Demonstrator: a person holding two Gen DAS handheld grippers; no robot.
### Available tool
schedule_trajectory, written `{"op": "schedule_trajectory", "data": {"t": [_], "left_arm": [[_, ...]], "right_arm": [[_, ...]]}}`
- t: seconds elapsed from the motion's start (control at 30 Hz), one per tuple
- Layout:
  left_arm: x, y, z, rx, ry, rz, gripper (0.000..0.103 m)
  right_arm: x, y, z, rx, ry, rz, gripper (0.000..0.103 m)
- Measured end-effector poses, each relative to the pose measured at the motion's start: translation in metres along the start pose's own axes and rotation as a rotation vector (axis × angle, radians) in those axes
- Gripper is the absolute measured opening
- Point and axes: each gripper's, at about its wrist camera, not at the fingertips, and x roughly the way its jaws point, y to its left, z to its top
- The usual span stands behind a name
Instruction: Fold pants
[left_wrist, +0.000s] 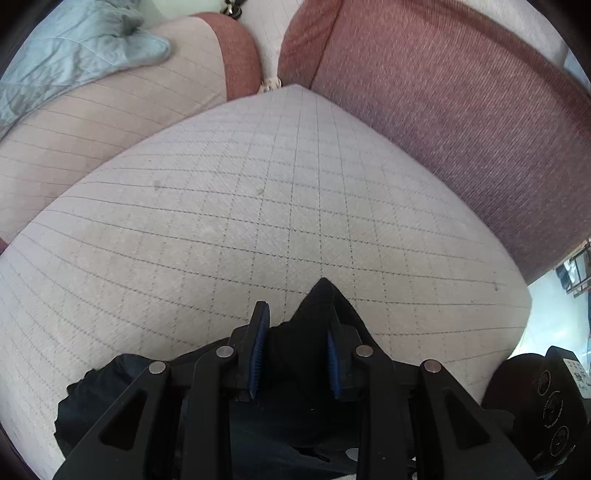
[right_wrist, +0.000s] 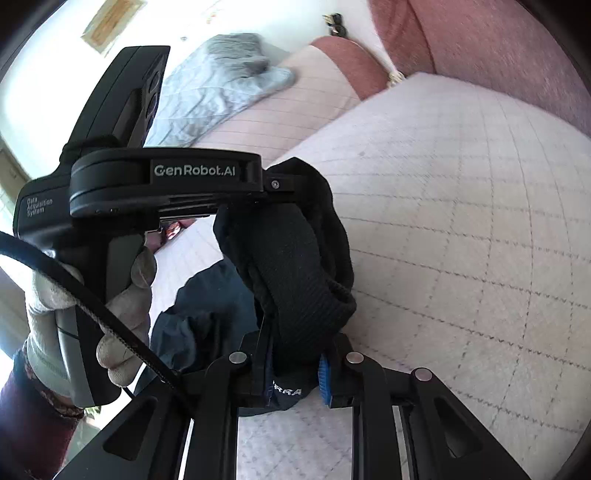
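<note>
Pants (right_wrist: 295, 266), dark, bunched above sofa cushion (left_wrist: 258, 206): waistband clamped in right gripper (right_wrist: 295, 373), fabric pinched in left gripper (left_wrist: 295, 354), which sits at the right's ten o'clock, length hanging between.

Ahead of the matt black plastic left gripper (left_wrist: 295, 347): soft black cloth pants (left_wrist: 314, 325) on a quilted, woven, matt seat cushion (left_wrist: 258, 206); ribbed waistband (right_wrist: 295, 273).

Quilted beige sofa cushion (left_wrist: 258, 206) fills the seat; red backrest (left_wrist: 443, 110) behind; grey-blue blanket (left_wrist: 74, 55) at its far-left corner.
</note>
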Motion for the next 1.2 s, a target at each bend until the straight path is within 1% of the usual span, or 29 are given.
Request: {"op": "schedule_trajectory", "data": {"t": [0.13, 0.23, 0.3, 0.37, 0.47, 0.53, 0.73, 0.83, 0.93, 1.03, 1.07, 1.1, 1.2], "left_arm": [[-0.027, 0.018, -0.01, -0.041, -0.043, -0.011, 0.027], [-0.049, 0.04, -0.024, -0.097, -0.081, -0.029, 0.027], [-0.067, 0.061, -0.04, -0.154, -0.111, -0.044, 0.027], [-0.081, 0.084, -0.056, -0.212, -0.138, -0.057, 0.023], [-0.094, 0.115, -0.079, -0.289, -0.169, -0.074, 0.023], [-0.1, 0.136, -0.094, -0.341, -0.184, -0.081, 0.023], [-0.11, 0.199, -0.136, -0.489, -0.234, -0.12, 0.02], [-0.104, 0.222, -0.156, -0.539, -0.233, -0.124, 0.02], [-0.098, 0.241, -0.172, -0.598, -0.233, -0.128, 0.02], [-0.095, 0.263, -0.188, -0.667, -0.243, -0.121, 0.02], [-0.095, 0.269, -0.192, -0.68, -0.245, -0.125, 0.02], [-0.096, 0.274, -0.197, -0.693, -0.247, -0.124, 0.02], [-0.095, 0.283, -0.211, -0.723, -0.241, -0.108, 0.02]], "right_arm": [[-0.01, 0.029, 0.0, -0.064, -0.002, 0.018, 0.02], [-0.007, 0.049, 0.001, -0.107, 0.009, 0.036, 0.02], [-0.006, 0.062, -0.002, -0.137, 0.02, 0.05, 0.02], [-0.002, 0.08, -0.003, -0.176, 0.036, 0.067, 0.02], [0.009, 0.11, -0.007, -0.247, 0.068, 0.09, 0.019], [0.019, 0.134, -0.01, -0.297, 0.095, 0.108, 0.019], [0.059, 0.195, -0.026, -0.43, 0.179, 0.105, 0.019], [0.081, 0.217, -0.036, -0.466, 0.227, 0.092, 0.019], [0.104, 0.228, -0.048, -0.498, 0.268, 0.066, 0.02], [0.124, 0.232, -0.055, -0.505, 0.301, 0.06, 0.03], [0.128, 0.232, -0.057, -0.5, 0.309, 0.071, 0.037], [0.129, 0.234, -0.06, -0.499, 0.313, 0.08, 0.041], [0.132, 0.241, -0.068, -0.528, 0.319, 0.097, 0.048]]}}
